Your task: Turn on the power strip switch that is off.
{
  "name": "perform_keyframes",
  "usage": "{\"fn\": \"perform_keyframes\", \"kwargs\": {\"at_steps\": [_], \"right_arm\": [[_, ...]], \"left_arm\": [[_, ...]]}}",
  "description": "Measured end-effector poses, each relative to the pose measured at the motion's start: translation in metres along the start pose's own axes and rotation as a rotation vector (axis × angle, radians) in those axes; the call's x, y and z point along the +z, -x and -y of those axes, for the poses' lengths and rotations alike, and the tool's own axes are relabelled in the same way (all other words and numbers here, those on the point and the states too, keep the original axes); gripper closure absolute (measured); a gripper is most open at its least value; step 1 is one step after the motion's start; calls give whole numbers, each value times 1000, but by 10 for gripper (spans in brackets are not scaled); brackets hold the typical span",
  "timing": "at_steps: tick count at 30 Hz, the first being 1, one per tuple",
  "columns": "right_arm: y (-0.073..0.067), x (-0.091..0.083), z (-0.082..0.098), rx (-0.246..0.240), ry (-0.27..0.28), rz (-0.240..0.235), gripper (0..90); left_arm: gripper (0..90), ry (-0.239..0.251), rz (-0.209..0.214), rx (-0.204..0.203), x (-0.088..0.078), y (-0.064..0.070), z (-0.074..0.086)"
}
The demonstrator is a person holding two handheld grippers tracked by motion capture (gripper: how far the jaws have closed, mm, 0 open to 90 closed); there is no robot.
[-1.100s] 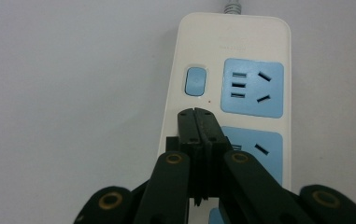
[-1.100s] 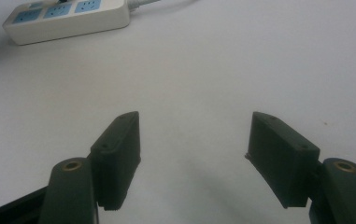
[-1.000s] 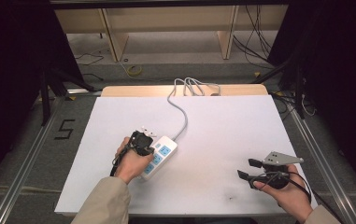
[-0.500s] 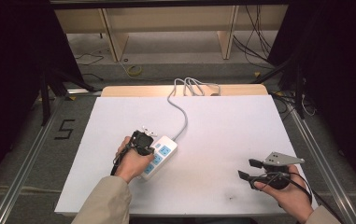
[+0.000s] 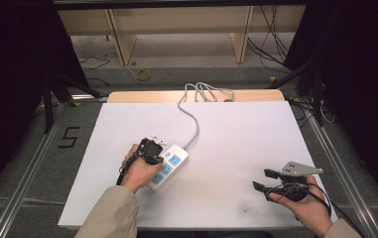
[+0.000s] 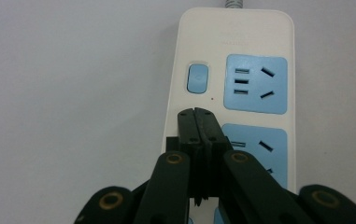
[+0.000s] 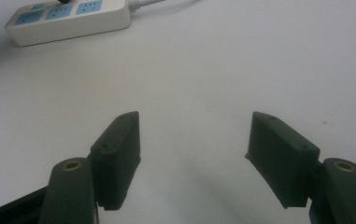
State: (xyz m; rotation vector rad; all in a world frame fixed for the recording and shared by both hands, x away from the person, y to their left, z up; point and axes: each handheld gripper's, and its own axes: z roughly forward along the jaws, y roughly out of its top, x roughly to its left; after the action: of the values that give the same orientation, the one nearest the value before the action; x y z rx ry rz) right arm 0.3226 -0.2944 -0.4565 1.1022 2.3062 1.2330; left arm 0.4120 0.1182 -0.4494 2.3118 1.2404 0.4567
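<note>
Your bench is a broad white surface, with a pale wooden strip along its far edge. On it, left of centre and close to you, lies the white power strip, set at a slant, its blue sockets facing up. Its grey cord runs away from you toward the far edge and ends in a loose coil there.

Your left hand rests at the near end of the power strip, holding the left gripper right over it. In the left gripper view the jaws are pressed together with nothing between them, their tips over the strip's white casing just below the blue switch (whether they actually touch the casing cannot be told). A blue socket sits just beside the switch, and a second one lies beyond the jaws.

Your right hand holds the right gripper near the bench's near right corner, well apart from the power strip. Its jaws are spread wide and empty, pointing left across bare white surface; in the right gripper view the power strip lies far off at the upper left.
</note>
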Motion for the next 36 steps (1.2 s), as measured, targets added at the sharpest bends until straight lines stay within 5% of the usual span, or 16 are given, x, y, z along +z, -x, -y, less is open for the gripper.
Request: {"fn": "perform_keyframes", "kwargs": {"at_steps": [36], "right_arm": [[2,0,0,-2,-2,-1,347]], "left_arm": [[900,35,14,-7,0,-1,3]]}}
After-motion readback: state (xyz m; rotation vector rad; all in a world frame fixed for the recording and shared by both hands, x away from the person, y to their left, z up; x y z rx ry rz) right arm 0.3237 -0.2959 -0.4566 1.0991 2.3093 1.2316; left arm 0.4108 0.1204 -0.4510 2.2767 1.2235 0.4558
